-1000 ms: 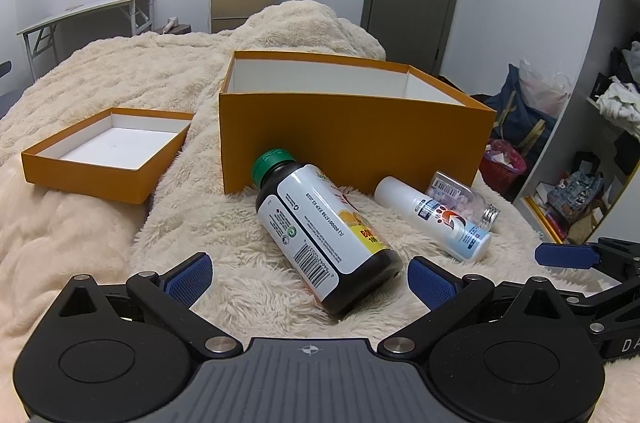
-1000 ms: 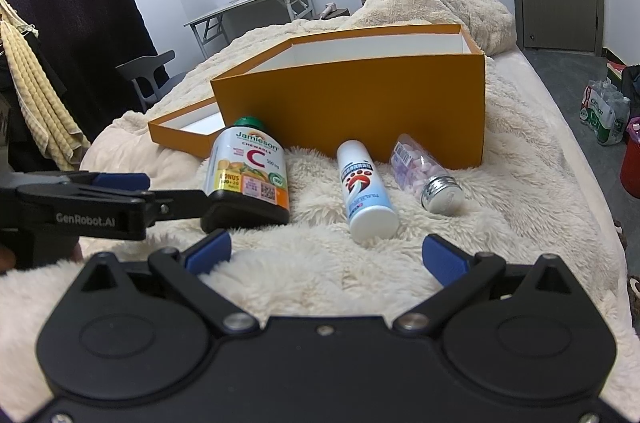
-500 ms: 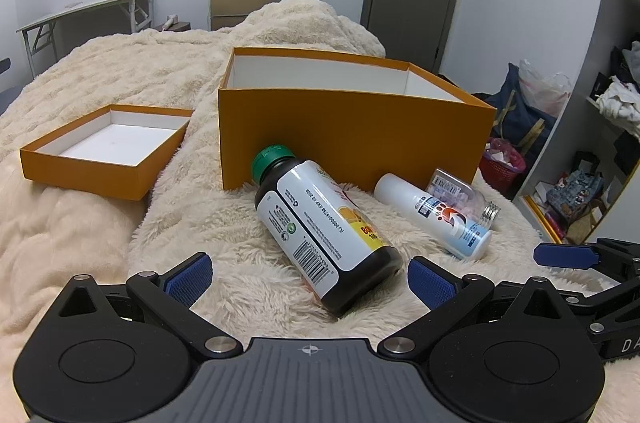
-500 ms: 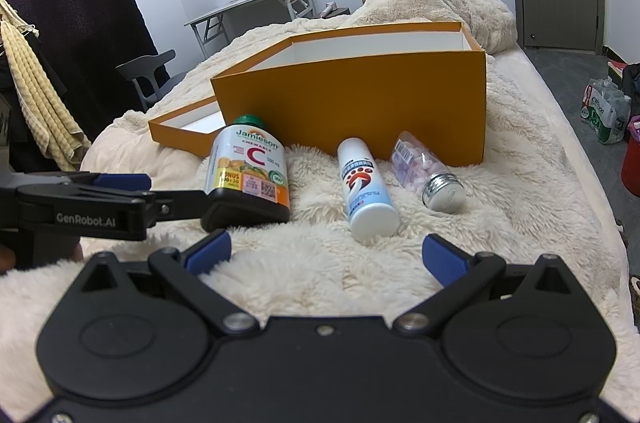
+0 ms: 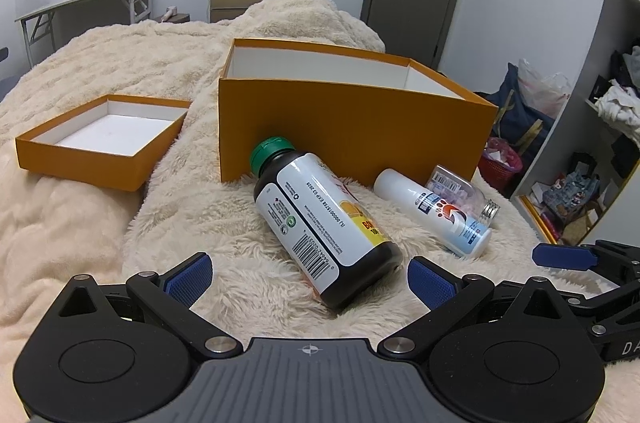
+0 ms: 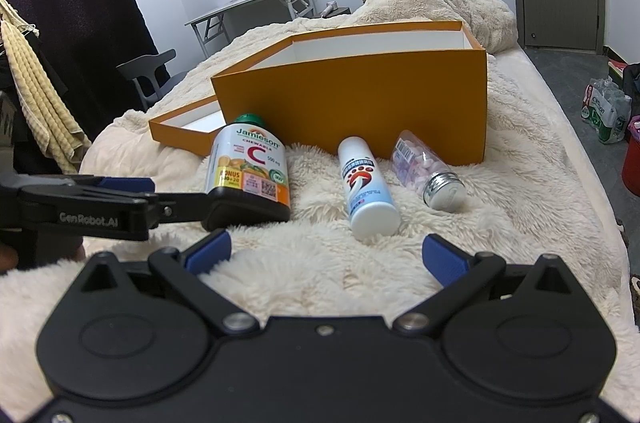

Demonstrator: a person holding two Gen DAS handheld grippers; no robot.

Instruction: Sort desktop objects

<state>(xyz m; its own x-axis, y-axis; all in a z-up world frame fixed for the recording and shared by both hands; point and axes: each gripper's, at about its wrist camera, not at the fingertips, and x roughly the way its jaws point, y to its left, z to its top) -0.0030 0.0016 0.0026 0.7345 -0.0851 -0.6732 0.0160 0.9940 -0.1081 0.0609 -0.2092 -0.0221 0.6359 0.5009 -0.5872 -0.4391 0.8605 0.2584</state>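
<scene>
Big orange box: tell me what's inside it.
The big orange box is open, showing only bare white inner walls. Its floor is hidden behind the front wall in both views, so contents cannot be confirmed.

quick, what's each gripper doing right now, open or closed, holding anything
Left gripper: open, holding nothing; the vitamin bottle lies just ahead of it.
Right gripper: open, holding nothing.

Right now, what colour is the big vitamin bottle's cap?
Green cap on the vitamin bottle, clearest in the left wrist view.
</scene>
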